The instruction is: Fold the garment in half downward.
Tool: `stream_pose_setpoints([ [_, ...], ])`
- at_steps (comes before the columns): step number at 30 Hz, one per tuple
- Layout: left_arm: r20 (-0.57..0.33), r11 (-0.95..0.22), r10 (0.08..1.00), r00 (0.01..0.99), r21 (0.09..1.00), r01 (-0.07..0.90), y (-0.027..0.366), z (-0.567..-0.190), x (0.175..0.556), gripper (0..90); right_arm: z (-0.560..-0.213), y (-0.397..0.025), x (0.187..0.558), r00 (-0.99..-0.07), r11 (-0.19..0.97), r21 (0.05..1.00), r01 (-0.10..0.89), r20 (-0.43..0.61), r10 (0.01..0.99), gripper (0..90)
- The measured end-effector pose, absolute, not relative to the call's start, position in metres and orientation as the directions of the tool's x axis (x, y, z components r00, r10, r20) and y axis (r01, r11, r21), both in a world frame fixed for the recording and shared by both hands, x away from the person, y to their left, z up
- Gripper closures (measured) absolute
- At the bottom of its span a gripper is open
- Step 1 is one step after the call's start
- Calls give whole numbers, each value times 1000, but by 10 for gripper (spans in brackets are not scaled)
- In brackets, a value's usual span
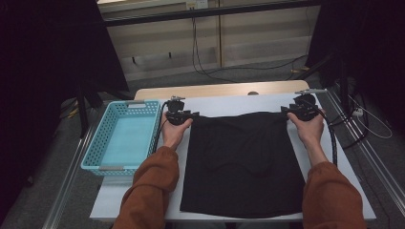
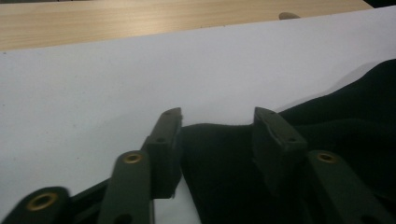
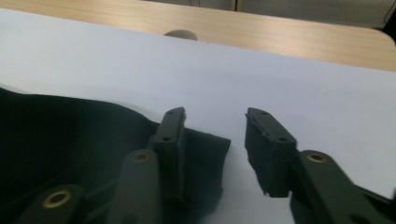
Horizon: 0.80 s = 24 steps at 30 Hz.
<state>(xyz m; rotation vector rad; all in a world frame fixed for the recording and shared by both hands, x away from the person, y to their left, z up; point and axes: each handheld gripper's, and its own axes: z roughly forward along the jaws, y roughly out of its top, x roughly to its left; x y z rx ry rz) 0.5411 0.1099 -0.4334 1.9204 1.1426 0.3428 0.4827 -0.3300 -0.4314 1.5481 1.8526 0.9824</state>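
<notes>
- Left gripper (image 1: 179, 116) sits at the far left corner of the black cloth (image 1: 242, 162), jaws spread, with the corner lying between them.
- Right gripper (image 1: 302, 110) sits at the far right corner, jaws also apart.
- Cloth lies flat on the white table cover (image 1: 224, 102), just right of the blue basket (image 1: 122, 139).

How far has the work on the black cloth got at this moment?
Done: the black cloth lies spread flat on the white table. In hand: the left hand-held gripper and right hand-held gripper sit open at its far corners. Left: no fold made yet; the blue basket holds nothing.
</notes>
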Motion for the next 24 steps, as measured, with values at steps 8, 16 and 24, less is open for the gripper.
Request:
stream_pose_setpoints([
  [8, -137, -250, 793, 594, 816, 521, 116, -413, 514, 318, -416, -324, 446, -298, 135, 824, 551, 43, 954, 480],
  [16, -108, -321, 723, 682, 822, 471, 112, -409, 479, 306, -421, -309, 410, -397, 196, 811, 551, 48, 916, 468],
  [24, -145, -330, 661, 736, 825, 459, 112, -417, 446, 340, -425, -293, 378, -463, 234, 814, 531, 47, 885, 502],
])
